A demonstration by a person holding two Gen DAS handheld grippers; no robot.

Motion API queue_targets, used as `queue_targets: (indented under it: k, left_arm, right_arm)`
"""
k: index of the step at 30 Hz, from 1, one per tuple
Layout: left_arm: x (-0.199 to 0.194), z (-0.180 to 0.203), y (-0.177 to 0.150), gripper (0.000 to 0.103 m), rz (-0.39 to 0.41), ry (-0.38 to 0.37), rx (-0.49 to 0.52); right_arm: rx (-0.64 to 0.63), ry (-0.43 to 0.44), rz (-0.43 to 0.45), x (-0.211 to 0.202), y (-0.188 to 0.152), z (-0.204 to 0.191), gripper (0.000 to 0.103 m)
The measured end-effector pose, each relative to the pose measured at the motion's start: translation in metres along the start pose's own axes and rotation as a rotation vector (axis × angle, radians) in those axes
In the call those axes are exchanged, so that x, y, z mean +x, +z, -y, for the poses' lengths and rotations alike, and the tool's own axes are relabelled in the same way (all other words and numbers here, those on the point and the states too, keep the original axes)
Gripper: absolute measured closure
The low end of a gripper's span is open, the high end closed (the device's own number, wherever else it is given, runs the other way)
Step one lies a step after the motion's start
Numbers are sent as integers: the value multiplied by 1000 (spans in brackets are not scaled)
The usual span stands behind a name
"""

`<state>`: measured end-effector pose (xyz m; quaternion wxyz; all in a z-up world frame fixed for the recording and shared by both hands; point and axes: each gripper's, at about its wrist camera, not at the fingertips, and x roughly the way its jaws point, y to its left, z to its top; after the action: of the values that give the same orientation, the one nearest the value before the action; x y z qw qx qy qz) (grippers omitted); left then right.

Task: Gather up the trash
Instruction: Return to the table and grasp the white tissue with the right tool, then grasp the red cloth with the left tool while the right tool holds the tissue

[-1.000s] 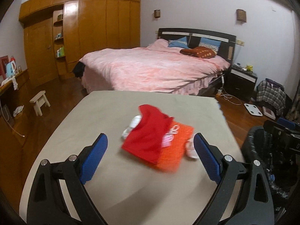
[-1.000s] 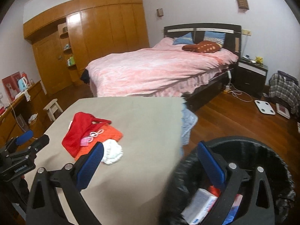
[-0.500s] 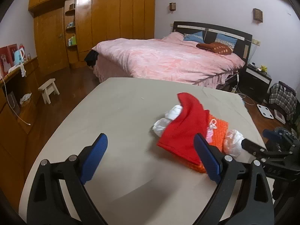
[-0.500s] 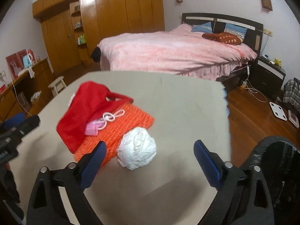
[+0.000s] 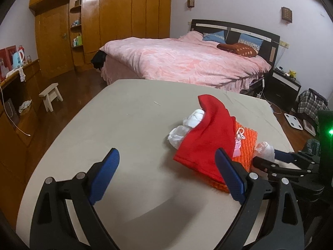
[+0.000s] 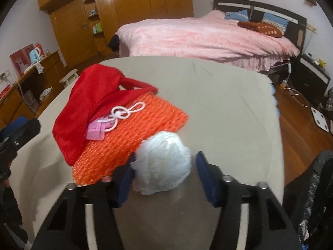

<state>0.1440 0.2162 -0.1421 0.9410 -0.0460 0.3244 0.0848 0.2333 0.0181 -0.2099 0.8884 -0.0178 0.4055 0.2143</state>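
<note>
Right tongs point(image 6: 164, 177): jaws closing around the white wad point(image 6: 164, 164); left pad looks to touch it, right pad shows a thin gap, so no firm grip yet.
Left tongs point(image 5: 166, 173): spread wide over bare desk, nothing between the blue ribbed pads.
White wad: crumpled, roughly ball-shaped tissue or thin plastic, soft creases; it rests on the desk at 5 o'clock of the orange mat, touching its near edge.
Orange mat point(image 6: 133, 137): flat rectangle with a bumpy, woven-looking surface.
Red cloth point(image 6: 83, 108): smooth, limp fabric draped over the mat's 10 o'clock side.
Small items: white looped cord point(image 6: 127, 112) and pink ridged piece point(image 6: 95, 131) lying on the mat.
Desk point(image 6: 229, 114): covered in plain beige fabric, lightly creased.
Left view only: a second crumpled white wad point(image 5: 187, 127) poking out from under the red cloth at its 9 o'clock.
Right view only: black bin liner point(image 6: 312, 198), glossy and wrinkled, at 4 o'clock off the desk.
</note>
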Motion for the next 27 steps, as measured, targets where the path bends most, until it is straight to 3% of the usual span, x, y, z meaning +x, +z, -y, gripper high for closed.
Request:
queue_targets:
  k: [4,10,16,18,21,23,27]
  left_arm:
    - [4,7,0,13,-3,-19,2]
    - [14,22,1,13,-9,-57,24]
    - [32,38,2,29,-32,-89,53]
    - [40,42,3,39,-45,-104,60]
    - [49,45,2,70,-70,-119,73]
    - [52,46,0,80,-75,-114,79]
    - [46,43,0,87,-55,-106,69]
  right_arm:
    - [-13,2,1,-3,-1,-2,63]
    - [22,-17,29,-18,1,13,64]
    - [41,-47,37,-26,1,26,64]
    - [42,-50,35,-25,0,26,64]
    - [48,-46,31,-24,-2,27,64]
    - [49,-45,30,-24,-3,27,64]
    - [48,-45,34,-27,-3,26,64]
